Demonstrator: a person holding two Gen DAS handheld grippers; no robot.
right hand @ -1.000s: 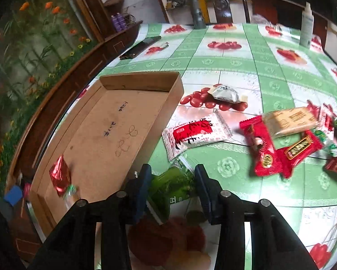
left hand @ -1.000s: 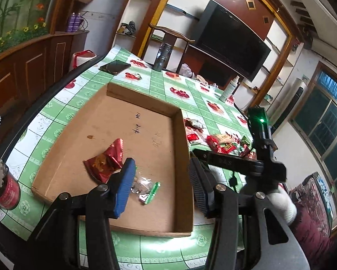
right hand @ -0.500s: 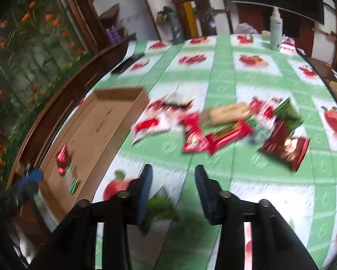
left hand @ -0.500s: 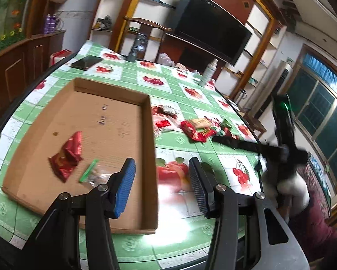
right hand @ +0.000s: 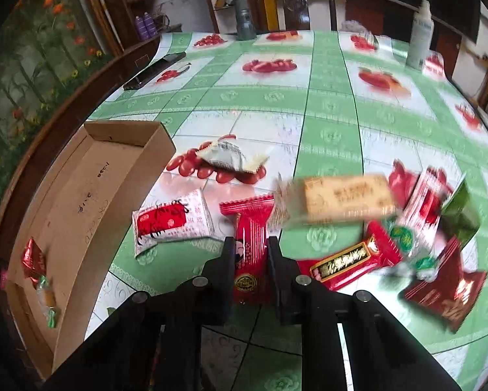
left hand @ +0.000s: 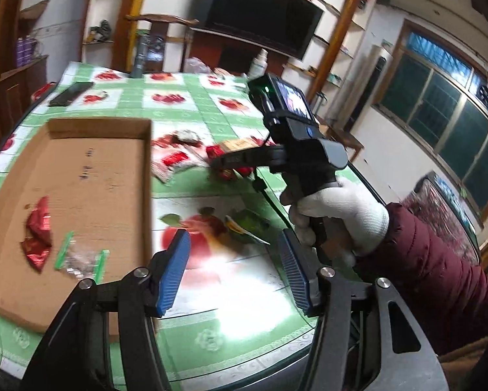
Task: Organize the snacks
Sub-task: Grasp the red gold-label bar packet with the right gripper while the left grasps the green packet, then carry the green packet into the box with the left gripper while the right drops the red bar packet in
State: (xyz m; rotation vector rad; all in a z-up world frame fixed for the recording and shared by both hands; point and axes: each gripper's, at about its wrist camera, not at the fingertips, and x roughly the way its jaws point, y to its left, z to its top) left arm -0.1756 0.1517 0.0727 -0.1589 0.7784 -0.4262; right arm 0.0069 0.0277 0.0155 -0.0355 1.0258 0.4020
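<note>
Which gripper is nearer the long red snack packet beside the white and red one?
Right. The right gripper is shut on the long red packet. The left gripper, jaws opening and empty, hovers nearer the cardboard tray, well short of that packet.

No text can be read for sure. The cardboard tray (right hand: 81, 215) floor carries handwritten marks, and the red packet (right hand: 250, 254) and beige packet (right hand: 345, 202) carry print, all too blurred.

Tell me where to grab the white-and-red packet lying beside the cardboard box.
Pinch the white-and-red packet across its puffy middle, straight down from above: it lies flat, its near and far long edges are clear, and the long red packet crowds its right end.
</note>
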